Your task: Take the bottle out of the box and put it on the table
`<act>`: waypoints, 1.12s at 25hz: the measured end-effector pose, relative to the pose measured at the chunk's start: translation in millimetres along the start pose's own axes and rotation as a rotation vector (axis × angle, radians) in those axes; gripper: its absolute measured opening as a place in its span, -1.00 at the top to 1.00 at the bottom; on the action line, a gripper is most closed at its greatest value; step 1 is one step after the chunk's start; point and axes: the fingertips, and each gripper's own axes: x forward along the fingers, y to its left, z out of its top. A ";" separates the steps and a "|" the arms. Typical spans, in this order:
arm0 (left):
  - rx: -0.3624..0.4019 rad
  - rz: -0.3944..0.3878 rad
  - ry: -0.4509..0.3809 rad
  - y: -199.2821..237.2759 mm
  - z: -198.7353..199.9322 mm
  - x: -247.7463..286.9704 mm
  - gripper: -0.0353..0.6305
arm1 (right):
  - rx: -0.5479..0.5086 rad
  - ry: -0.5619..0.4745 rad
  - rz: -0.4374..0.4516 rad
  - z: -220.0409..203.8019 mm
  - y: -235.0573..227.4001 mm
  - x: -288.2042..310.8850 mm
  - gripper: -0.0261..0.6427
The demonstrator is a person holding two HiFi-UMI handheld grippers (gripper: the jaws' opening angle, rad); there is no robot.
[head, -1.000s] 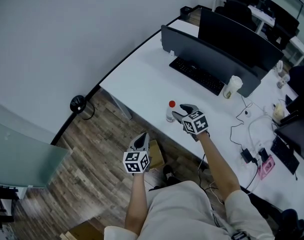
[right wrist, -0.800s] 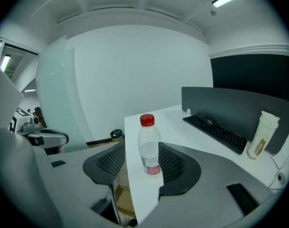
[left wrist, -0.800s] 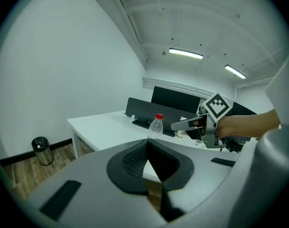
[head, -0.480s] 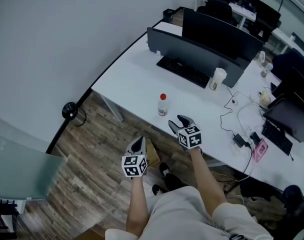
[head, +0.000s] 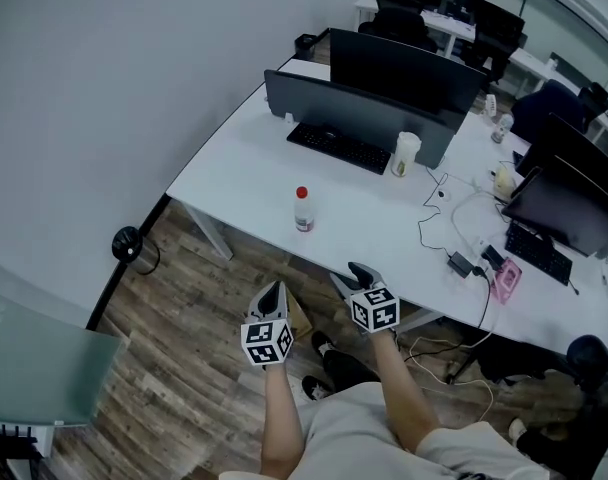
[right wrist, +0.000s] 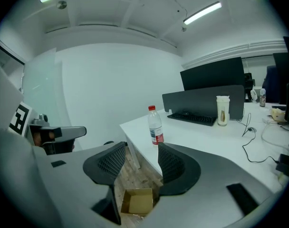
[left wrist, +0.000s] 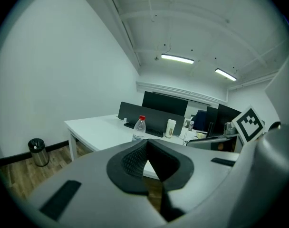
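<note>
plainly, the bottle is set on the bench and no hand-held gripper is on it

the bottle point(head: 302, 209), clear with a red cap and a red label, is seen standing upright on the white bench point(head: 234, 163), near its near edge and towards its left end. it is touched by nothing. further back on the bench a black keyboard point(head: 340, 148) is laid in front of a dark screen panel point(head: 349, 110), and a pale lidded cup point(head: 405, 154) is stood just right of the keyboard.

the left hand-held gripper point(head: 272, 294) is held over the wooden floor point(head: 174, 348), on the near side of the bench edge and well apart from the bottle. in the left gripper view its jaws are seen pressed together, with nothing caught between them.

the right hand-held gripper point(head: 354, 272) is held just below the near edge of the bench, right of the bottle and apart from it. in the right gripper view its jaws are spread and empty. through the gap an open cardboard box point(right wrist: 137, 202) is seen on the floor below, with nothing visible inside it.

a round black bin point(head: 126, 244) is placed on the floor by the wall at the far left.
</note>
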 end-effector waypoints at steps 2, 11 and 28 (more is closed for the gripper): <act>-0.019 0.005 0.002 -2.6 -9.1 -5.8 0.85 | 0.016 -0.015 -0.003 -11.4 2.3 -10.1 0.18; 0.044 -0.014 -0.011 -14.7 -17.0 -38.4 0.85 | 0.024 -0.041 0.008 -38.2 16.1 -38.4 0.33; 0.119 -0.060 -0.004 -31.8 -15.9 -41.0 0.85 | -0.004 -0.087 -0.013 -20.6 22.8 -39.6 0.78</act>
